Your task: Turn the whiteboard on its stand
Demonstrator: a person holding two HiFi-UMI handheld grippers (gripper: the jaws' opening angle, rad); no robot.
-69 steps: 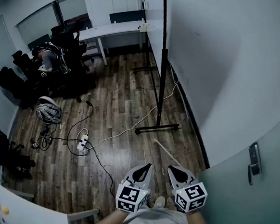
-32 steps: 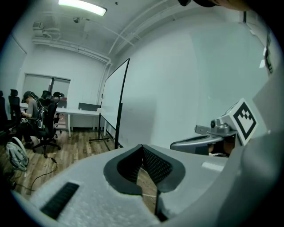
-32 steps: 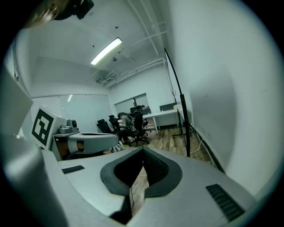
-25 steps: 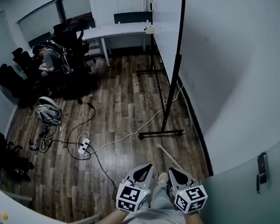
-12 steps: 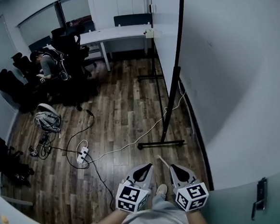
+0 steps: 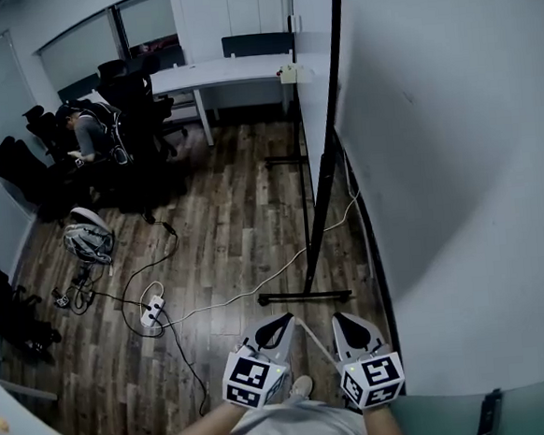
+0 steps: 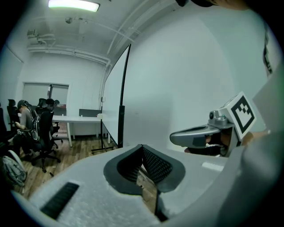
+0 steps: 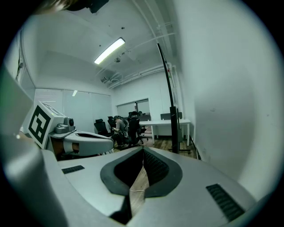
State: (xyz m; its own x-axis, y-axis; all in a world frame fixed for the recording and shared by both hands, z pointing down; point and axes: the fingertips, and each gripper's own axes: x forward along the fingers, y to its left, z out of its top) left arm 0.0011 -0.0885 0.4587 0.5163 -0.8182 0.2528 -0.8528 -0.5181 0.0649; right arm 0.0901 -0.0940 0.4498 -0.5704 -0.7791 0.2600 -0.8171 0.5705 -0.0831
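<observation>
keeping my left claw (image 6: 284,322) and right claw (image 6: 342,319) shut and empty. the whiteboard (image 6: 313,77) stands far right on its stand (image 6: 319,208).

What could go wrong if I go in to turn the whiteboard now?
The white cable crosses the floor by the stand's near foot; it could snag the foot or trip the person. The whiteboard stands close to the wall, so a swinging edge may strike it. The left gripper and right gripper are shut and empty; pushing with shut jaws might slip.
</observation>
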